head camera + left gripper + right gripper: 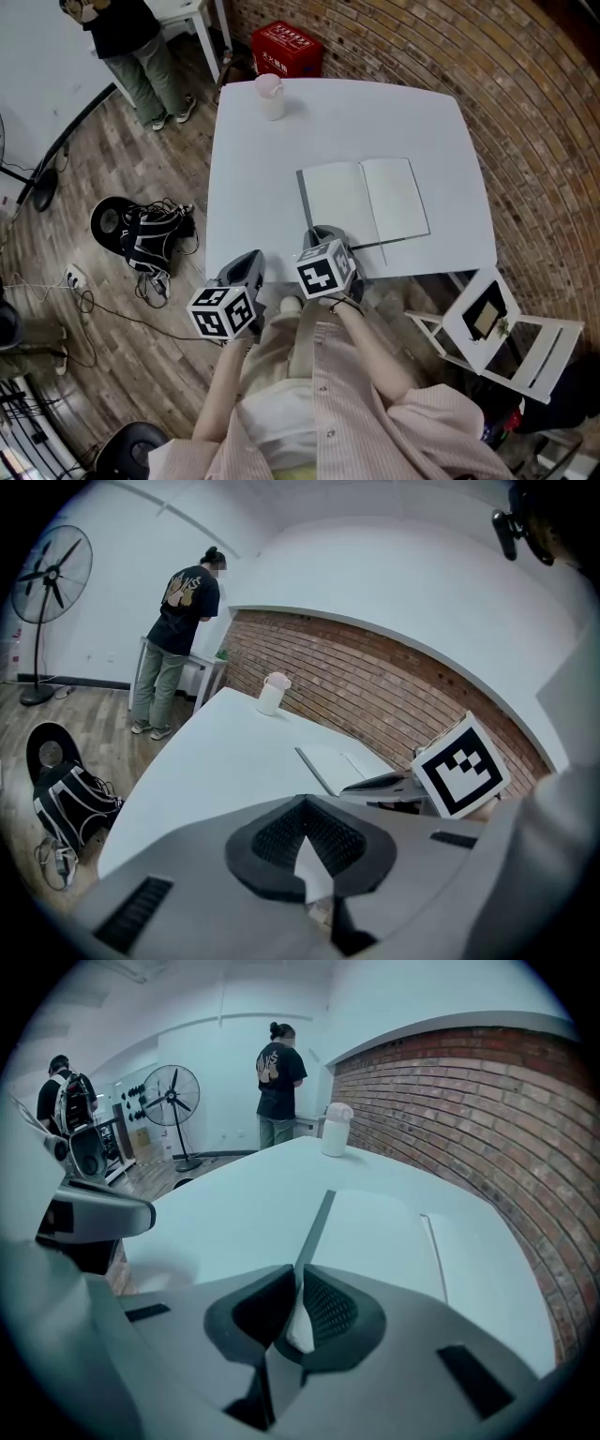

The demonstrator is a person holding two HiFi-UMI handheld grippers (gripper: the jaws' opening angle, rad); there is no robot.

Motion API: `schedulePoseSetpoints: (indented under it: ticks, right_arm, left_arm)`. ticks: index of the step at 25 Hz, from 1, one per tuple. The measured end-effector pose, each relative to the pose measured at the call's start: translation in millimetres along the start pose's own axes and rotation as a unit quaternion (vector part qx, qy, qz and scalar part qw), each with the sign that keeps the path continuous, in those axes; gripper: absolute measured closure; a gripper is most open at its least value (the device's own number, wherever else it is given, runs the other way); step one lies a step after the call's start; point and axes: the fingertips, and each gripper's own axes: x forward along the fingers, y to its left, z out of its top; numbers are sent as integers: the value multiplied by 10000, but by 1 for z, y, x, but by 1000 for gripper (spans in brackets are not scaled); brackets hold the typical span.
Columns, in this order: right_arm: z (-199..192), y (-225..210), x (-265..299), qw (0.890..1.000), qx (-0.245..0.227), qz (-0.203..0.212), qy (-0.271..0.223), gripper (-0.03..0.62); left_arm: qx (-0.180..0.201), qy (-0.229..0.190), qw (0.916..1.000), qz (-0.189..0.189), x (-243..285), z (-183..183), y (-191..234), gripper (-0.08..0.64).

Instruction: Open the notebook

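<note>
Lying flat and spread wide, the notebook (364,202) shows two blank white pages side by side, its dark cover visible only as a thin strip along the left and near edges. It sits on the white worktop (272,169) towards the near right part, clear of everything else. Judged from that, the opening itself looks done — neither page stands up and nothing is left to turn.

The right gripper (319,234) is down at the notebook's near left corner. In the right gripper view the dark edge of the left cover runs straight into the narrow gap between its fingers (323,1307), which stand almost together. I read that as a pinch on the cover's edge, though the contact itself is hard to make out. If so, what is left is small: let go of the cover and draw the gripper back.

The left gripper (248,261) is just beside it at the worktop's near edge, off the notebook, its fingers (272,841) brought together with nothing held.

A white cup (270,96) stands at the far side of the worktop, well apart from the notebook.
</note>
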Motion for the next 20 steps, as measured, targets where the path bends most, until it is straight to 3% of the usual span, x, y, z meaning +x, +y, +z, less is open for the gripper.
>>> schedulePoseSetpoints:
  ticks: [8, 20]
  right_arm:
    - [5, 0, -3, 9933, 694, 713, -580, 558]
    - [23, -17, -37, 9732, 1151, 1346, -1469, 561]
  left_arm:
    - [116, -36, 9998, -158, 8, 9, -15, 568]
    - [445, -297, 9975, -453, 21, 32, -53, 568]
